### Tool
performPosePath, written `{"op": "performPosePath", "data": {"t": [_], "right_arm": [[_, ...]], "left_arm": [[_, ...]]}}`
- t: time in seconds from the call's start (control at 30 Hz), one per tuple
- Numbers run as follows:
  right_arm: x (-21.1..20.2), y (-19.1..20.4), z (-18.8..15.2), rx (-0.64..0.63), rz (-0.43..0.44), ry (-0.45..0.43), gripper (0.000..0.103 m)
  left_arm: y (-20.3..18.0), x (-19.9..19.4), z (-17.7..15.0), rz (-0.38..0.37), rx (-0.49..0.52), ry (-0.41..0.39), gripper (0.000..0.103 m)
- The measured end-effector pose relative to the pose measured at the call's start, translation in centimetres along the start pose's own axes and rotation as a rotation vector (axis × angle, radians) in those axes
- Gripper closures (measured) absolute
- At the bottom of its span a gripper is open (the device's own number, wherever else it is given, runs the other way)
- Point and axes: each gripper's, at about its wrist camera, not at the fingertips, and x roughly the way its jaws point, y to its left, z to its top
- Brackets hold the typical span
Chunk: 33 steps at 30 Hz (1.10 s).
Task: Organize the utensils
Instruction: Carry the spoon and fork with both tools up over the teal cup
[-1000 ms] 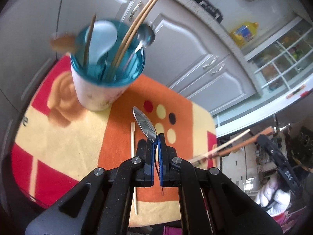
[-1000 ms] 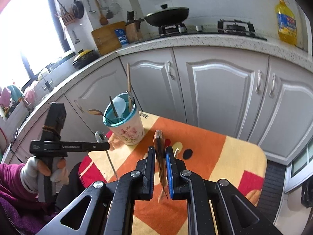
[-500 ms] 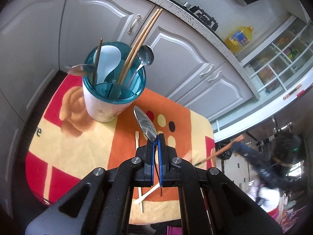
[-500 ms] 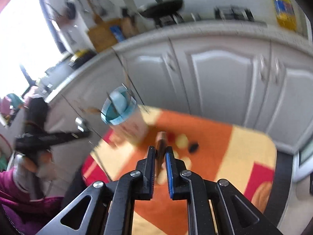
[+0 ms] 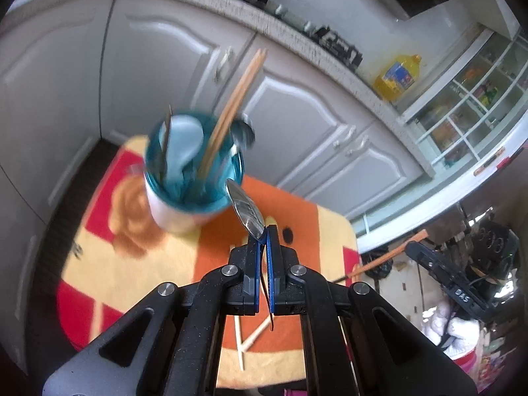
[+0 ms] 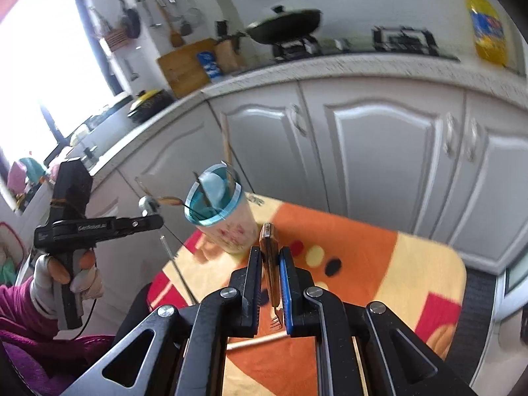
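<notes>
White kitchen cabinets (image 5: 290, 112) back an orange patterned table (image 5: 138, 264). Above it the left gripper (image 5: 263, 231) pinches a metal spoon (image 5: 246, 208), bowl angled up-left toward the utensil cup (image 5: 184, 204) (blurred). The right gripper (image 6: 270, 257) clamps a wooden-handled fork (image 6: 269, 250), handle pointing away, tines toward the camera.

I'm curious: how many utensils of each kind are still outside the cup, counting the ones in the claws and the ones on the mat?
Metal spoon, gripped in the left claw: 1
Fork with a wooden handle, gripped in the right claw: 1
Loose chopsticks lying on the mat: 2
Total: 4
</notes>
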Motion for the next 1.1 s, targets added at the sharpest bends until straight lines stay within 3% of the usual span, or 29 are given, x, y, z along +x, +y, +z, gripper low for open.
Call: {"op": "performPosePath", "data": {"t": [0.33,0.57,0.87,1.1], "right_arm": [[-0.2,5.5,9.0,-0.142,0.054,-0.109,0.093],[4.6,8.6,14.1,-0.200,0.040,-0.114,0.093],[12.0,9.6,15.6,-0.245,0.027,-0.036,0.094],[14.6,9.0,14.7,-0.236,0.043,0.001,0.094]], "left_arm": [[1.3,-3.6,6.6,0.096,0.021,-0.185,0.101],[2.4,-1.8,9.6,0.185,0.047,-0.246,0.101],[4.5,1.5,11.1,0.270,0.057,-0.264,0.101],[5.4,3.7,10.5,0.294,0.069,-0.225,0.101]]}}
